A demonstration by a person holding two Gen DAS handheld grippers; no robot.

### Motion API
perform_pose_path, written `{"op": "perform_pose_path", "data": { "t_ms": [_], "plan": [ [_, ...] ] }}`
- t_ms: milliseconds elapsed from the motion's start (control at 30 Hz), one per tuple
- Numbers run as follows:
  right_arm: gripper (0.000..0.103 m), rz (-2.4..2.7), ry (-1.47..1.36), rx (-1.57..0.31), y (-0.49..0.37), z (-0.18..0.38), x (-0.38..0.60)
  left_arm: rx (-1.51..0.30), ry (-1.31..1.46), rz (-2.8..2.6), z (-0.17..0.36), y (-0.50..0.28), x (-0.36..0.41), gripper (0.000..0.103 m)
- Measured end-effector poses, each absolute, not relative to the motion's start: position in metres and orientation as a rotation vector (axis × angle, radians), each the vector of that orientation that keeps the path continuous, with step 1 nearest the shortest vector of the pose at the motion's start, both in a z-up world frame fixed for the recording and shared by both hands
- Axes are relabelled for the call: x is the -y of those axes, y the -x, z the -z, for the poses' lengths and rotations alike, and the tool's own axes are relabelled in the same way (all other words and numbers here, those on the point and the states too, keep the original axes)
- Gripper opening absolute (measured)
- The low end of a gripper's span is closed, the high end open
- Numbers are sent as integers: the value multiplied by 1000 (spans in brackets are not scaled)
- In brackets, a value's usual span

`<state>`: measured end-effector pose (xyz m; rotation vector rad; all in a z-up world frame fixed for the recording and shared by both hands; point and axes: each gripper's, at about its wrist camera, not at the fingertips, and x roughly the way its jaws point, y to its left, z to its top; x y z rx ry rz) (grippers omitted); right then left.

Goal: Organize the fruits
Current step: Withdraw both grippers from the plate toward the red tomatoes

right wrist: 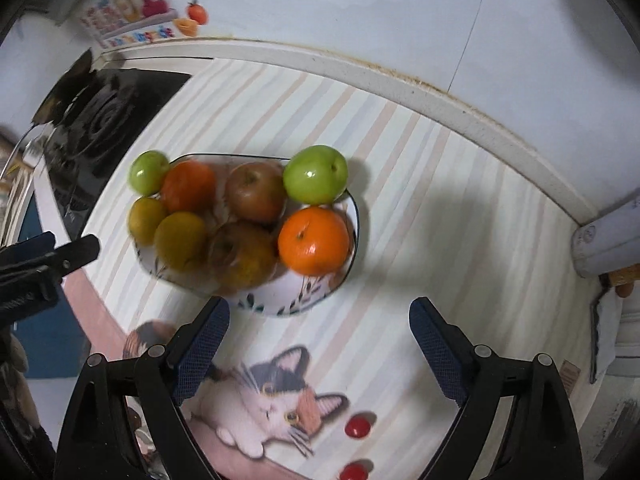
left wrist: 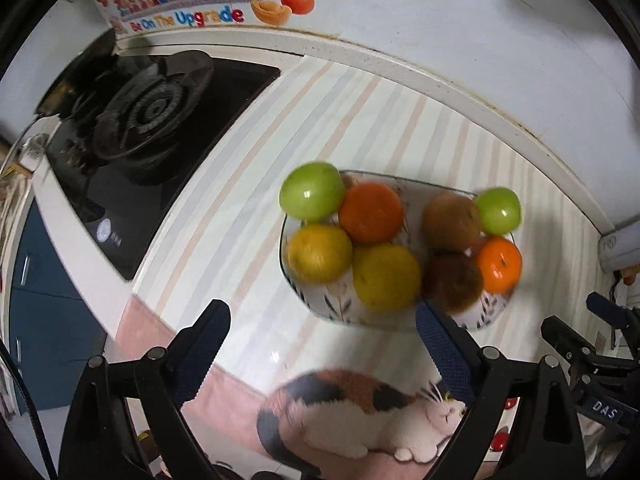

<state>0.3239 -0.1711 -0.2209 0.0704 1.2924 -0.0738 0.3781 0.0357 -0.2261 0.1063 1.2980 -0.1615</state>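
Observation:
A white patterned bowl (left wrist: 344, 312) (right wrist: 276, 300) on the striped mat holds several fruits: two green apples (left wrist: 312, 191) (right wrist: 316, 175), two oranges (left wrist: 371, 212) (right wrist: 314, 240), two yellow citrus fruits (left wrist: 386, 276) (right wrist: 180, 240) and two brown fruits (left wrist: 452, 222) (right wrist: 256, 190). My left gripper (left wrist: 323, 338) is open and empty, just in front of the bowl. My right gripper (right wrist: 319, 336) is open and empty, in front of the bowl's right side. The left gripper's tip (right wrist: 76, 250) shows at the left edge of the right wrist view.
A black gas hob (left wrist: 152, 128) (right wrist: 96, 120) sits to the left of the mat. The white wall edge (right wrist: 440, 100) runs behind the bowl. A cat picture (right wrist: 276, 400) and red dots (right wrist: 357, 426) are printed on the mat near me. A white object (right wrist: 608, 240) lies at right.

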Motion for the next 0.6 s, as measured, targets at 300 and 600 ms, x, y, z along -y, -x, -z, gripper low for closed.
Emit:
{"op": "perform_pose_path", "data": {
  "t_ms": [300, 600],
  "plan": [
    [94, 27, -71, -1203, -264, 169, 175, -1193, -65, 141, 185, -302, -28, 95],
    [94, -20, -45, -1123, -203, 116, 178, -1065, -37, 120, 132, -239, -26, 95]
  ]
}}
